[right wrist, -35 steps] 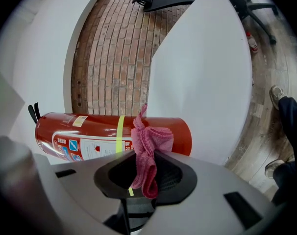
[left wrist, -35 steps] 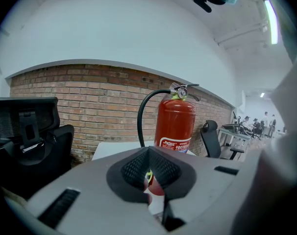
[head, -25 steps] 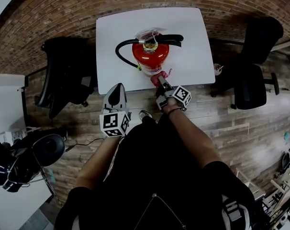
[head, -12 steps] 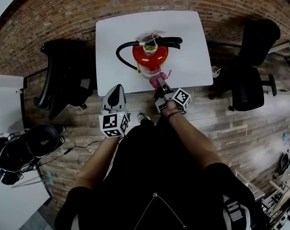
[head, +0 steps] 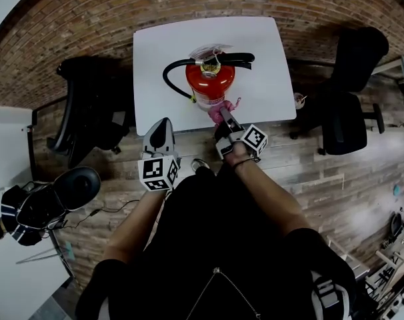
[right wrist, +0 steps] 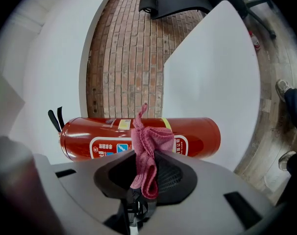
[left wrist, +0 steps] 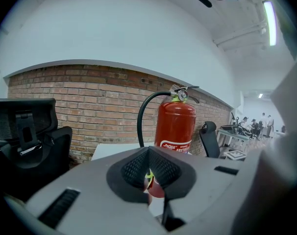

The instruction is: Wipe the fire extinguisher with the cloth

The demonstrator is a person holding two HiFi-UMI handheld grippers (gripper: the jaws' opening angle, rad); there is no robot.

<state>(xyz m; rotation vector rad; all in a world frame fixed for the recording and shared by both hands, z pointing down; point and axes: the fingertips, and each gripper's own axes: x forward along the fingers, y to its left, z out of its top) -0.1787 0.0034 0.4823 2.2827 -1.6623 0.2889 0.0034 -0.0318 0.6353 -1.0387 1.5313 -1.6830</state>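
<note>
The left gripper point(head: 163, 123) pointed forward, its jaws pressed together with nothing in them. The right gripper point(head: 223, 116) reached a bit further out, and its jaws squeezed a pink cloth point(right wrist: 147, 146). The bare left arm point(head: 134, 227) and right arm point(head: 263, 187) both stretched forward.

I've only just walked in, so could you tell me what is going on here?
A person at a white table holds a tool in each hand. The right tool is shut on a pink cloth, held at the lower side of the upright red extinguisher. The left tool is shut, empty and held short of the table.
</note>
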